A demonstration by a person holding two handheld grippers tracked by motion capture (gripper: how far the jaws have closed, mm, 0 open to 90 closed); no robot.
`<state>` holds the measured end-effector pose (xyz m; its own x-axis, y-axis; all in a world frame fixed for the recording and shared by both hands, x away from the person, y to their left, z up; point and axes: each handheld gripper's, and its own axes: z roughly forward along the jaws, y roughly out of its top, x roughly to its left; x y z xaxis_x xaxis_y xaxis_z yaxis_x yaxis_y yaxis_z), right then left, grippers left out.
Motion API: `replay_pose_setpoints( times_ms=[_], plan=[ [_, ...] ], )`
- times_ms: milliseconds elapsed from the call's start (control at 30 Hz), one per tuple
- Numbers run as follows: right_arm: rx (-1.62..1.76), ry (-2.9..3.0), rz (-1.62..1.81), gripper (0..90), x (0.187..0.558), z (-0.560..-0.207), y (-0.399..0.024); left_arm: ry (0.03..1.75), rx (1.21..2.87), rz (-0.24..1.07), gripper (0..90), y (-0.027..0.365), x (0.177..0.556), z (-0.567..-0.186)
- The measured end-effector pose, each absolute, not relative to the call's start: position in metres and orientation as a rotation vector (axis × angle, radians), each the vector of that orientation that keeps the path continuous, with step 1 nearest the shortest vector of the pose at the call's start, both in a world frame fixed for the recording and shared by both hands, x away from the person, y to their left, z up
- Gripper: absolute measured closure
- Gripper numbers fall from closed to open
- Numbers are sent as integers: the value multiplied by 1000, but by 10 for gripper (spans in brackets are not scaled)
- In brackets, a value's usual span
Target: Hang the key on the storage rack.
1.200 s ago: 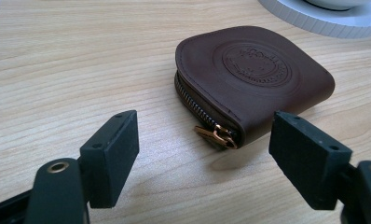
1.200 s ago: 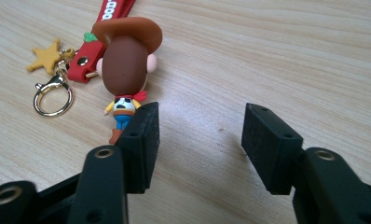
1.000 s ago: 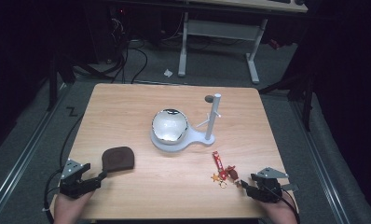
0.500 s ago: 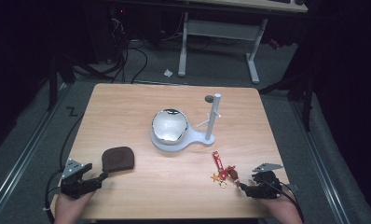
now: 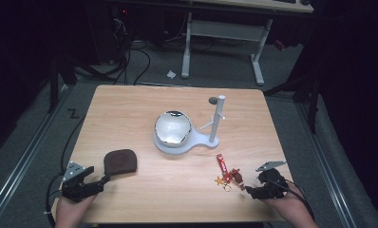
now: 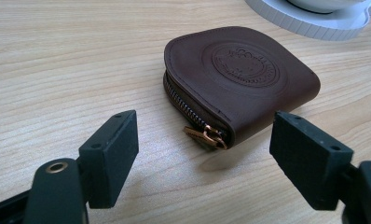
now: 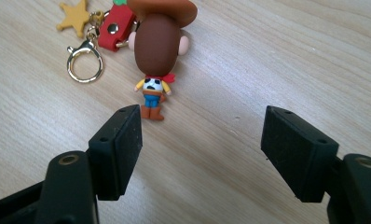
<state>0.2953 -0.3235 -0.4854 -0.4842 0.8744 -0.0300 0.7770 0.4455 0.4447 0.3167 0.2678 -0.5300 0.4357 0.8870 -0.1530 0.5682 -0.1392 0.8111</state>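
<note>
A brown leather zip pouch (image 5: 120, 161) lies flat near the table's front left, its brass zip pull (image 6: 207, 135) pointing at my left gripper (image 5: 104, 179). That gripper (image 6: 204, 154) is open, just short of the pouch (image 6: 242, 74) and not touching it. At the front right lies a keychain (image 5: 227, 175): a small cowboy figure (image 7: 158, 51), a yellow star (image 7: 77, 16), a red strap (image 7: 114, 28) and a gold clasp (image 7: 84, 65). My right gripper (image 5: 248, 190) has just been opening its jaws. It (image 7: 202, 149) stands open with nothing between the pads, just short of the figure's boots.
A white stand (image 5: 196, 142) with a shiny dome (image 5: 173, 128) and an upright post (image 5: 218, 116) sits mid-table, beyond both grippers. Bare wood lies between the pouch and the keychain. Dark floor, cables and a desk frame (image 5: 220, 33) surround the table.
My right gripper has risen a little and drawn back slightly from the keychain, which stays on the table. My left gripper and the pouch have not moved.
</note>
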Motion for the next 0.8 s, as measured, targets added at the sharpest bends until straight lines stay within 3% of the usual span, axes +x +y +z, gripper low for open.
replay_pose_setpoints(
  times_ms=[367,800],
  plan=[
    [1368,2583,437,395,304,-475,-311,1234,1835,458,241,267,317,-530],
    [1353,2652,441,444,323,-468,-280,1226,1840,444,241,267,318,-530]
  ],
)
